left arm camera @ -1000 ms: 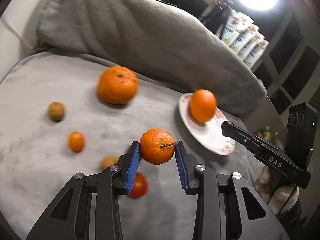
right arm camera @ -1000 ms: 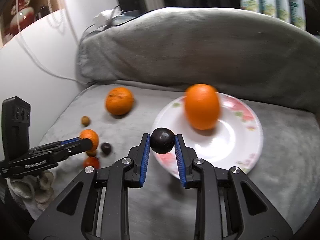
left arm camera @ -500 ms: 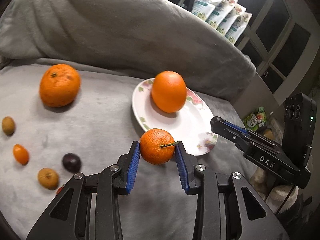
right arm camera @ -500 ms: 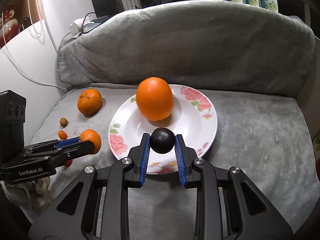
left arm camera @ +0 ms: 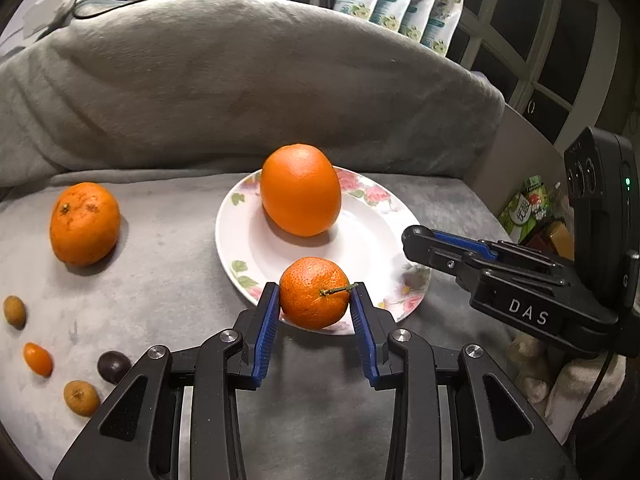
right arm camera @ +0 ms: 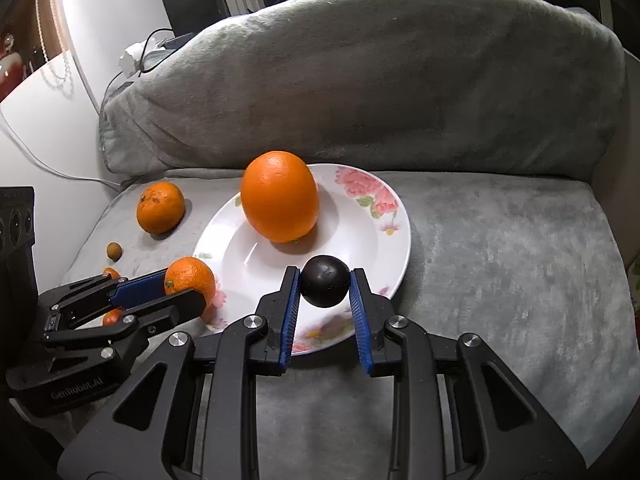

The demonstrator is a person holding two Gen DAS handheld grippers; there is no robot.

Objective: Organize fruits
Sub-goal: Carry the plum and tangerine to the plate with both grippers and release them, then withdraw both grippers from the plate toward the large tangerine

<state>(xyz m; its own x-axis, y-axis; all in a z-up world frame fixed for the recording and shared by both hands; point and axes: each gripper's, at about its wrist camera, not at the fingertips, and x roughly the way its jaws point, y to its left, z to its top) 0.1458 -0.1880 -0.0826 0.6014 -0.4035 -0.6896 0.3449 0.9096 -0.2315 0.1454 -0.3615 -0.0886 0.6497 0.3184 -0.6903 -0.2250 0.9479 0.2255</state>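
Note:
A white floral plate [left arm camera: 376,240] [right arm camera: 360,216] lies on the grey seat with a big orange [left arm camera: 300,190] [right arm camera: 280,196] on it. My left gripper [left arm camera: 314,304] is shut on a small stemmed mandarin [left arm camera: 314,292] [right arm camera: 190,278], held over the plate's near left rim. My right gripper [right arm camera: 324,290] is shut on a dark round plum [right arm camera: 324,286], held over the plate's front part. A larger mandarin [left arm camera: 84,222] [right arm camera: 160,207] lies on the seat left of the plate.
Small fruits lie at the left of the seat: a dark plum [left arm camera: 113,366], a kumquat [left arm camera: 38,359], two brown longans [left arm camera: 81,397] [left arm camera: 14,311]. A grey cushion [left arm camera: 240,88] backs the seat. The right gripper's body [left arm camera: 532,292] sits right of the plate.
Both grippers have moved with their fruits toward and over the plate; the left one swung right from the loose fruits.

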